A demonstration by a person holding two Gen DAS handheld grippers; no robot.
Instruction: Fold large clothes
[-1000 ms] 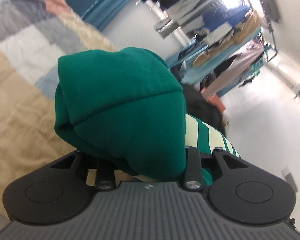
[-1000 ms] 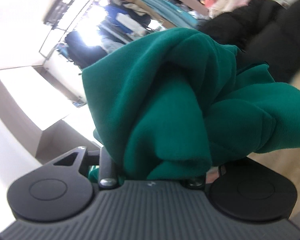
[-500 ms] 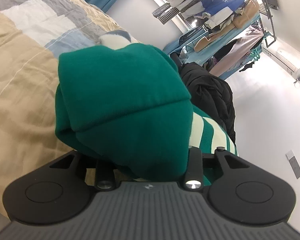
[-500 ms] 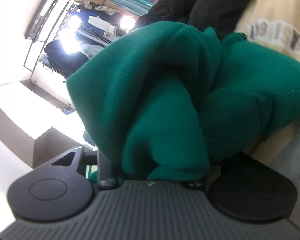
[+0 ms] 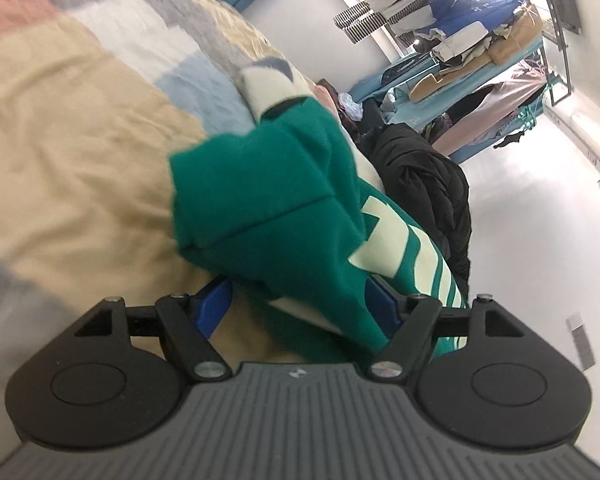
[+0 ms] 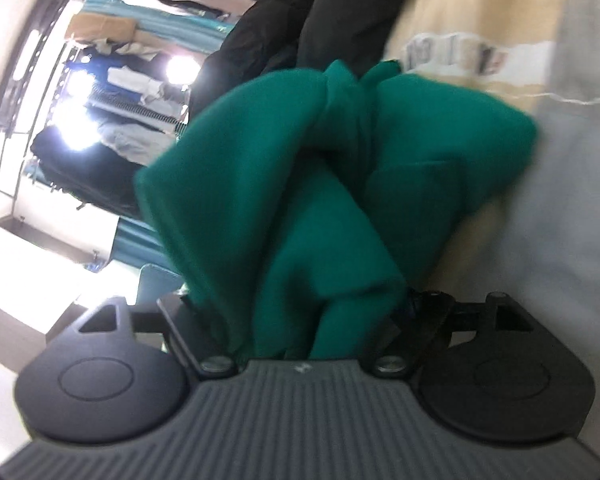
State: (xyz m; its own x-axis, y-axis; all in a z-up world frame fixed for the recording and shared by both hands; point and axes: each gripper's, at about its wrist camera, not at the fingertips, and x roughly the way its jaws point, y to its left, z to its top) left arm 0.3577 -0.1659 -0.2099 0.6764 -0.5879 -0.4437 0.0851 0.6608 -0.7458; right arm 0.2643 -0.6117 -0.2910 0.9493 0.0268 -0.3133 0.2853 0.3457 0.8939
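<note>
A green sweatshirt [image 5: 260, 200] with pale stripes lies bunched on the patchwork bedspread [image 5: 80, 152]. My left gripper [image 5: 296, 300] straddles its near end. Its jaws are opening: the left blue pad [image 5: 212, 304] stands clear of the cloth, while the right one sits against it. In the right wrist view a thick fold of the same green sweatshirt [image 6: 300, 200] rises between the fingers of my right gripper [image 6: 300, 308]. Those jaws are opening too, and the fabric hides their pads. The cloth slumps toward the bed.
A black padded jacket [image 5: 420, 184] lies beyond the sweatshirt, also seen as a black jacket [image 6: 300, 24] in the right wrist view. A rack of hanging clothes [image 5: 480, 40] fills the far wall. Beige and grey bedspread [image 6: 560, 200] spreads to the right.
Both grippers have sunk toward the bed and spread their jaws. The green bundle, gripped tightly before, now sags loose, and the left gripper's blue pads have come into sight.
</note>
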